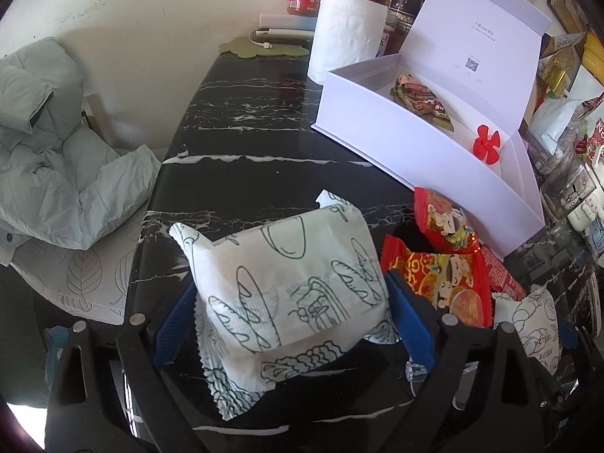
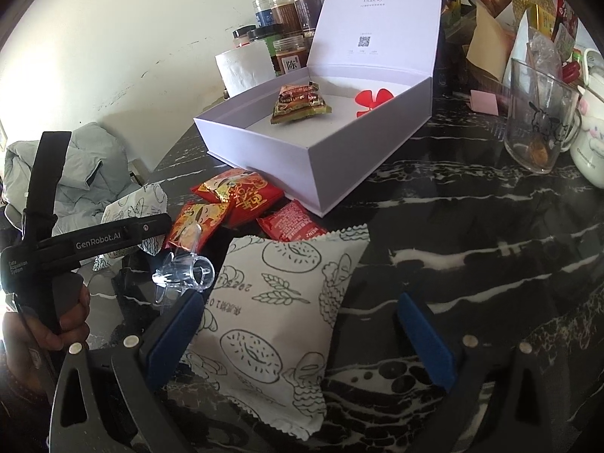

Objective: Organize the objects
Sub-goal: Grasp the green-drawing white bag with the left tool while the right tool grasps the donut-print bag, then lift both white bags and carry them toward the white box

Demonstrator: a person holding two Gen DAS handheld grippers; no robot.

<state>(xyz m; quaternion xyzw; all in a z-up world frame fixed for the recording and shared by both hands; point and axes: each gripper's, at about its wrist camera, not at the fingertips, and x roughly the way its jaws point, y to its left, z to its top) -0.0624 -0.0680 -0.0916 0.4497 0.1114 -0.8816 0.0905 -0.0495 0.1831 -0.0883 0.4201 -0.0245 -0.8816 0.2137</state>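
My left gripper [image 1: 292, 313] is shut on a white bread packet [image 1: 287, 294] with line drawings, its blue pads pressing both sides, just above the black marble table [image 1: 245, 120]. My right gripper [image 2: 302, 334] is open around a second white bread packet [image 2: 279, 324] that lies on the table; the right pad stands clear of it. An open white box [image 2: 302, 151] holds a brown-green snack packet [image 2: 300, 107] and a red plastic flower [image 2: 373, 100]. Several red snack packets [image 2: 234, 200] lie in front of the box. The left gripper's body [image 2: 94, 241] shows in the right wrist view.
A paper roll [image 1: 345, 37] and spice jars [image 2: 287, 19] stand behind the box. A glass mug [image 2: 540, 117] and a white mug [image 2: 589, 151] stand at the right. A small clear plastic piece [image 2: 188, 268] lies by the red packets. A grey jacket [image 1: 49, 143] lies on a chair left of the table.
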